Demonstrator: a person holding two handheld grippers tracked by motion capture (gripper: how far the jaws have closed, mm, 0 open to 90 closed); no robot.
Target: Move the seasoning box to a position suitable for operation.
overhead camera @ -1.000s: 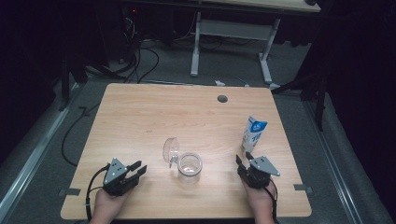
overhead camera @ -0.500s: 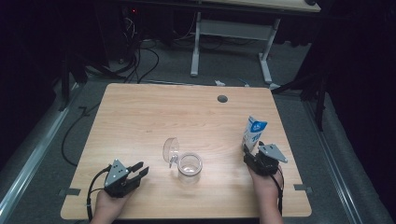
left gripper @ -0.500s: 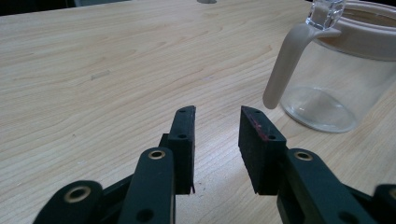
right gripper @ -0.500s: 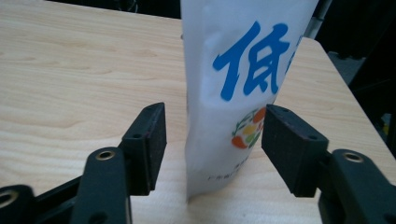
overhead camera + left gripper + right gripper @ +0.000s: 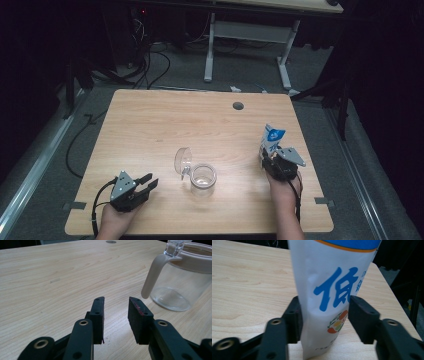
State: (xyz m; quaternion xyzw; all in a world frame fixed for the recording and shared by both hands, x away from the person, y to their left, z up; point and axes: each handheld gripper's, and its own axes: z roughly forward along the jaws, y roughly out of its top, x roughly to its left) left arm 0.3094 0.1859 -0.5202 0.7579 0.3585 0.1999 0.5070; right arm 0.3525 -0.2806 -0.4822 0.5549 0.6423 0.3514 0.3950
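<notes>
Carton Between the Right Claw's Jaws

While the carton (image 5: 271,141) stands upright near the tabletop's (image 5: 150,125) right edge, the right claw (image 5: 270,161) has just been closing around it, pads flanking it, one side not yet touching. Left claw (image 5: 145,182) rests spread and empty near the front edge, open wood between it and the jug (image 5: 202,177).

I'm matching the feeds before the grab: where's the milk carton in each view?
High view: the milk carton stands upright near the right edge of the table, at the tips of the right gripper.
Right gripper view: centre, upright between the jaws, which have just been closing.
Left gripper view: it faces the glass jug at upper right instead.
Shared landmark: the wooden table.
</notes>
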